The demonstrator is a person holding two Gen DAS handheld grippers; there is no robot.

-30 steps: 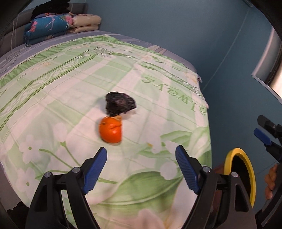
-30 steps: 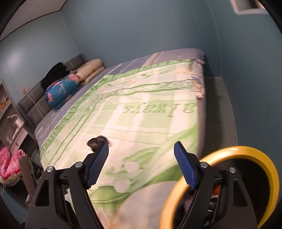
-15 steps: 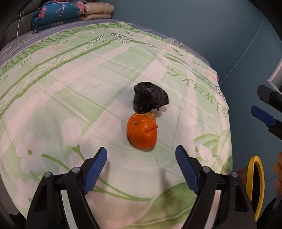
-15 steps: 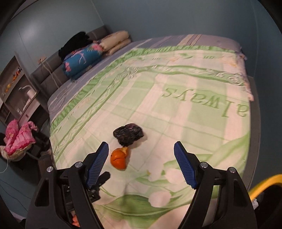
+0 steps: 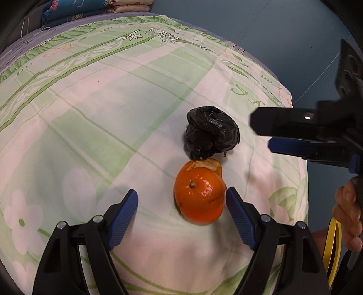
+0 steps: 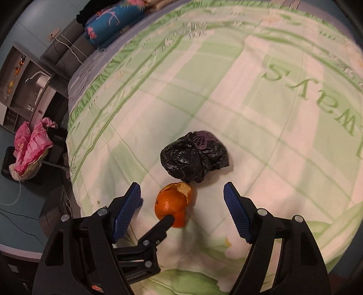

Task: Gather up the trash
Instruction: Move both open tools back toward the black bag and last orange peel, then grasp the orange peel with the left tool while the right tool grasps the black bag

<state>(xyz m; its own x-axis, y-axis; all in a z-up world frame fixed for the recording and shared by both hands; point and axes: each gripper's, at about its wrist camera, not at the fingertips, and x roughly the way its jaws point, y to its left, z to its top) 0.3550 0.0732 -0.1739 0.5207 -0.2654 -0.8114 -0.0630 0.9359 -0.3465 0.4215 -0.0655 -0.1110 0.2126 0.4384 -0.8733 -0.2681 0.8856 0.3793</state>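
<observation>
An orange peel shell [image 5: 199,197] lies on the green floral bedsheet [image 5: 102,118], touching a crumpled black plastic bag [image 5: 212,136] just beyond it. My left gripper [image 5: 181,204] is open, low over the sheet; the peel sits by its right finger, not pressed. My right gripper [image 6: 182,202] is open too, above the peel [image 6: 173,204] and the bag [image 6: 194,158]. The right gripper's fingers [image 5: 292,145] show at the right of the left wrist view, and a left finger [image 6: 158,227] shows in the right wrist view against the peel.
A yellow-rimmed bin [image 5: 332,249] stands off the bed's right edge by a person's hand [image 5: 348,217]. Folded blankets [image 6: 113,20] lie at the head of the bed. A pink bundle [image 6: 31,147] and shelves [image 6: 20,74] are on the far side.
Both grippers came down and in toward the peel and bag. The right gripper swung from the bin over the bed and now enters the left wrist view. Jaws stayed open.
</observation>
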